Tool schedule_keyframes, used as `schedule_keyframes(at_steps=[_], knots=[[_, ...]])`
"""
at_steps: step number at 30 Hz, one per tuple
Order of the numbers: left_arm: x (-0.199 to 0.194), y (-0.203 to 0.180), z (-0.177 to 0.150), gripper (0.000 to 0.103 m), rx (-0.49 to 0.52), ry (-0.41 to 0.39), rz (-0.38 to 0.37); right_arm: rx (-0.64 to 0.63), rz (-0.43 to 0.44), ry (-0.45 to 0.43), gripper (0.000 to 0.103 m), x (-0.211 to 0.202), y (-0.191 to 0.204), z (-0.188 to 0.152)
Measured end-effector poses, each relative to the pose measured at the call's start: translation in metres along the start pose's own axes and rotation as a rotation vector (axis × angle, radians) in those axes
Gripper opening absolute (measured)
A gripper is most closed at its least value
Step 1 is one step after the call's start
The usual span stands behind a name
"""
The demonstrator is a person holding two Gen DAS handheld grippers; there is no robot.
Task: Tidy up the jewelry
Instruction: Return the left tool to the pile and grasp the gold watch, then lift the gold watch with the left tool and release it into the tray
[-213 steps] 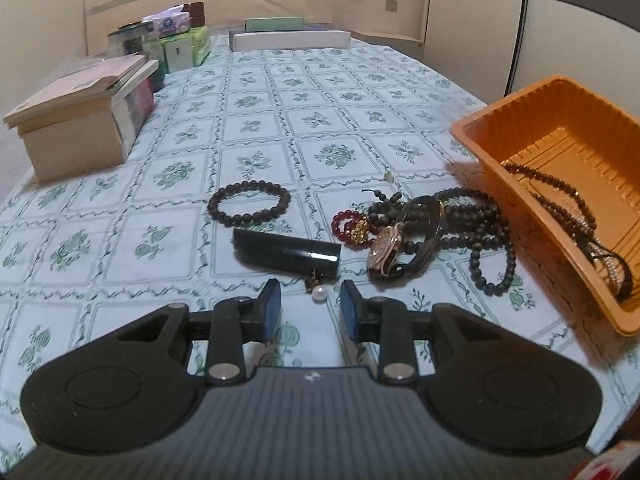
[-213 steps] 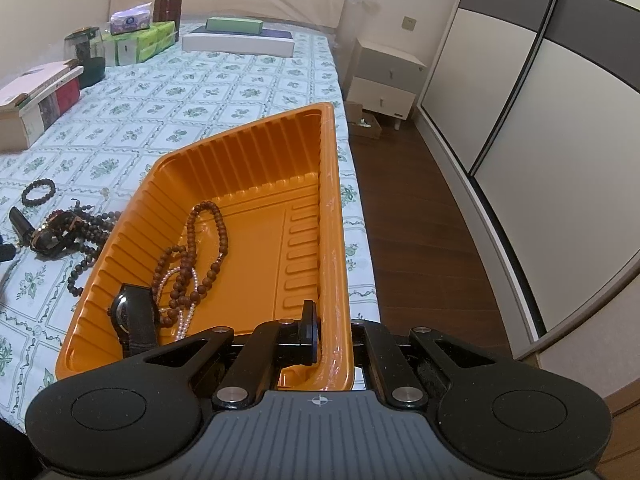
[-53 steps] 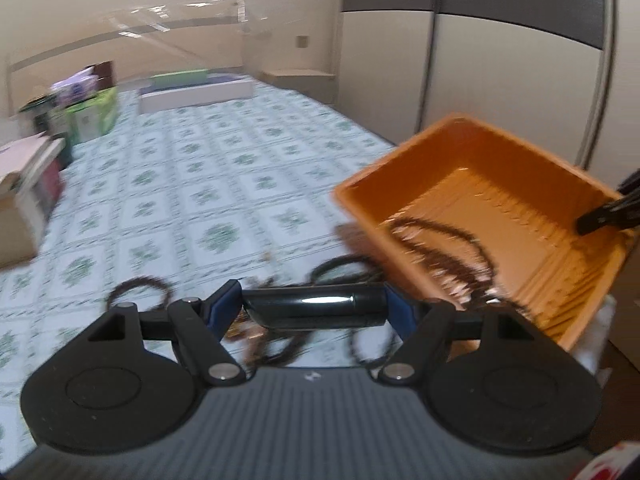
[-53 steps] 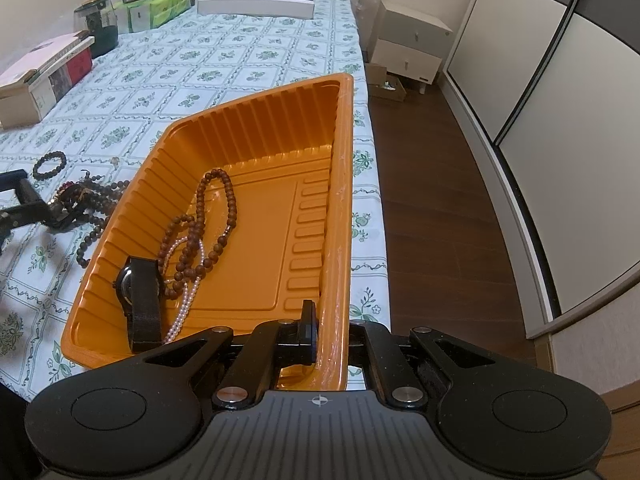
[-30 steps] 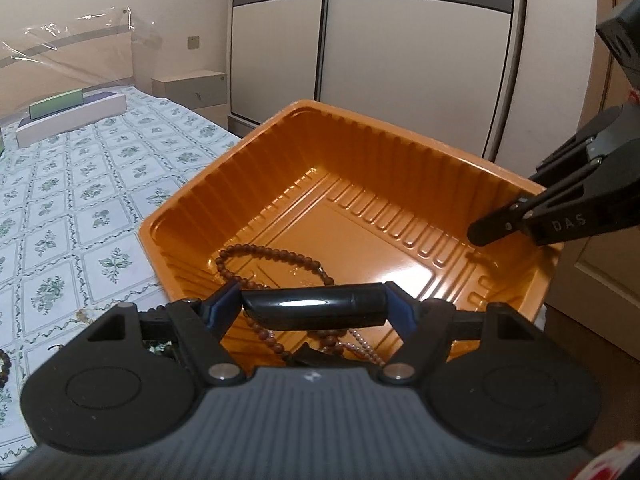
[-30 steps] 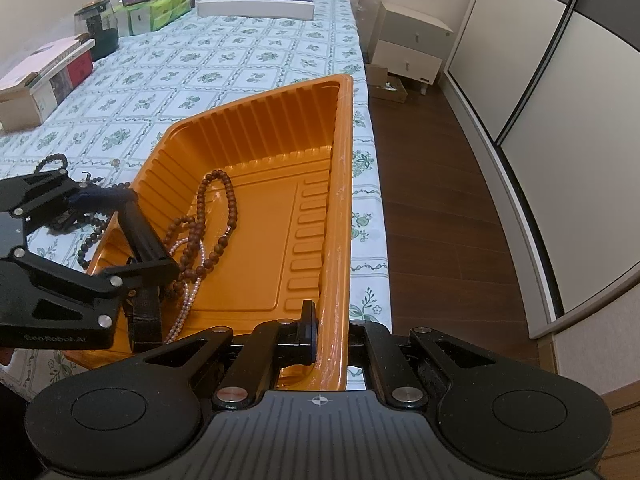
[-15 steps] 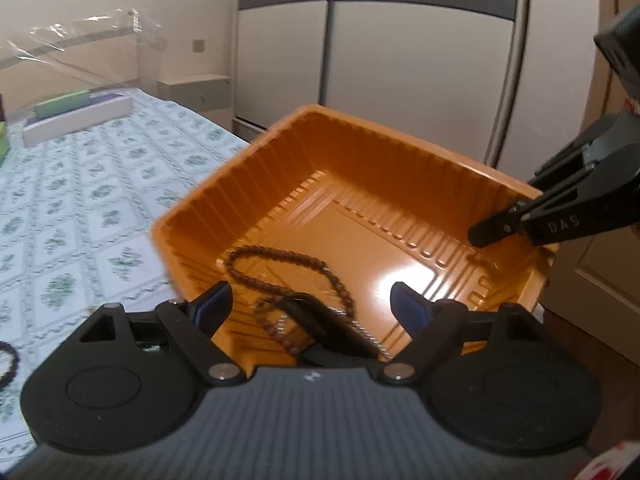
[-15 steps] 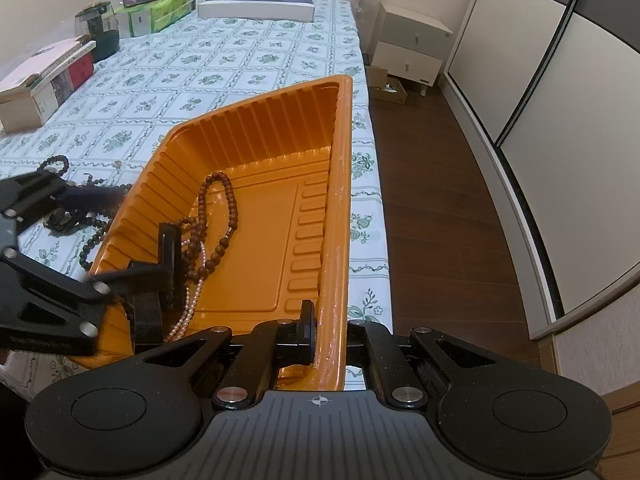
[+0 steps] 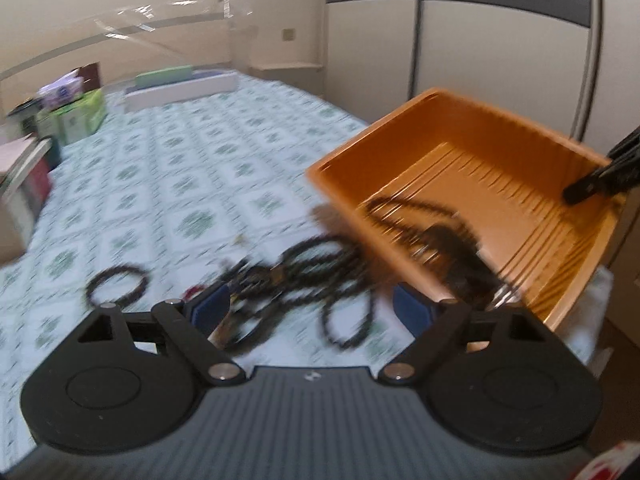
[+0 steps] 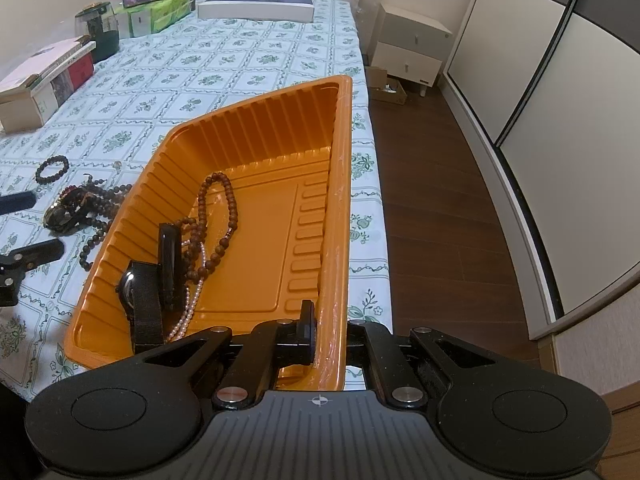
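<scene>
**Tray pinned at the rim while the free claw was swung toward the bead pile**

Left wrist view: the left gripper (image 9: 310,306) was shown with its jaws spread wide and nothing between them; they had just been opening. Through the blur, the tangled dark bead necklaces (image 9: 320,272) were seen on the floral tablecloth (image 9: 168,184) just beside the orange tray (image 9: 472,168), with a lone bead bracelet (image 9: 116,284) further left. The claw was judged ready for the next pickup.

Right wrist view: the right gripper (image 10: 326,330) was pressed together on the tray's near wall, evidently so the tray was held steady. Inside, a brown bead necklace (image 10: 218,216), a pearl strand (image 10: 192,300), a black watch (image 10: 138,296) and a black tube (image 10: 168,256) were already deposited.
</scene>
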State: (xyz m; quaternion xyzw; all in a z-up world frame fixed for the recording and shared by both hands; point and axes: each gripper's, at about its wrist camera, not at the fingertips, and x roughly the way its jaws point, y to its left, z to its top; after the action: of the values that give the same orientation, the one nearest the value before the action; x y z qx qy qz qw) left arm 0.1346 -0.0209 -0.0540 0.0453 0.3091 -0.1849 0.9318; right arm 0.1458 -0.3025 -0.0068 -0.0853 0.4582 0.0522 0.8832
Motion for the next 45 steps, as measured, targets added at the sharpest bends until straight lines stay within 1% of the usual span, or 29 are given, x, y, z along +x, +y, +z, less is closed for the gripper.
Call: schedule_keyframes(at_steps=[7, 11, 13, 15, 19, 21, 24, 26, 27, 31, 33, 35, 39, 45], knots=[[-0.011, 0.031, -0.028, 0.087, -0.065, 0.045, 0.089, 0.001, 0.000, -0.002, 0.004, -0.002, 0.000, 0.000], [-0.015, 0.040, -0.036, 0.087, -0.095, 0.049, 0.114, -0.001, -0.002, -0.001, 0.004, -0.002, 0.000, 0.000], [-0.013, 0.041, -0.035, 0.085, -0.097, 0.044, 0.119, -0.003, -0.003, -0.001, 0.004, -0.003, 0.000, 0.001], [-0.009, 0.041, -0.032, 0.078, -0.092, 0.045, 0.116, -0.003, -0.004, -0.001, 0.004, -0.003, -0.001, 0.001], [0.002, 0.043, -0.020, 0.071, -0.083, 0.038, 0.091, -0.002, -0.003, 0.000, 0.004, -0.003, -0.001, 0.001], [0.007, 0.043, -0.015, 0.059, -0.080, 0.035, 0.084, -0.003, -0.004, 0.001, 0.004, -0.003, 0.000, 0.001], [0.017, 0.042, -0.008, 0.048, -0.052, 0.041, 0.094, -0.003, -0.005, 0.001, 0.004, -0.004, 0.000, 0.001], [0.024, 0.040, -0.005, 0.045, -0.024, 0.057, 0.101, -0.003, -0.004, 0.001, 0.004, -0.004, -0.001, 0.001], [0.027, 0.039, -0.005, 0.042, -0.013, 0.066, 0.103, -0.002, -0.005, 0.002, 0.004, -0.003, 0.000, 0.001], [0.036, 0.039, -0.007, 0.036, 0.007, 0.089, 0.100, -0.003, -0.005, 0.001, 0.004, -0.003, 0.000, 0.001], [0.038, 0.038, -0.007, 0.017, 0.016, 0.104, 0.113, -0.003, -0.005, 0.001, 0.004, -0.003, 0.000, 0.001], [0.038, 0.039, -0.009, 0.011, 0.013, 0.105, 0.112, -0.002, -0.004, 0.001, 0.004, -0.003, -0.001, 0.001], [0.032, 0.041, -0.009, 0.008, 0.002, 0.105, 0.120, -0.003, -0.005, 0.000, 0.004, -0.003, -0.001, 0.001], [0.019, 0.043, -0.006, 0.008, -0.017, 0.087, 0.124, -0.003, -0.005, 0.000, 0.004, -0.003, -0.001, 0.001]])
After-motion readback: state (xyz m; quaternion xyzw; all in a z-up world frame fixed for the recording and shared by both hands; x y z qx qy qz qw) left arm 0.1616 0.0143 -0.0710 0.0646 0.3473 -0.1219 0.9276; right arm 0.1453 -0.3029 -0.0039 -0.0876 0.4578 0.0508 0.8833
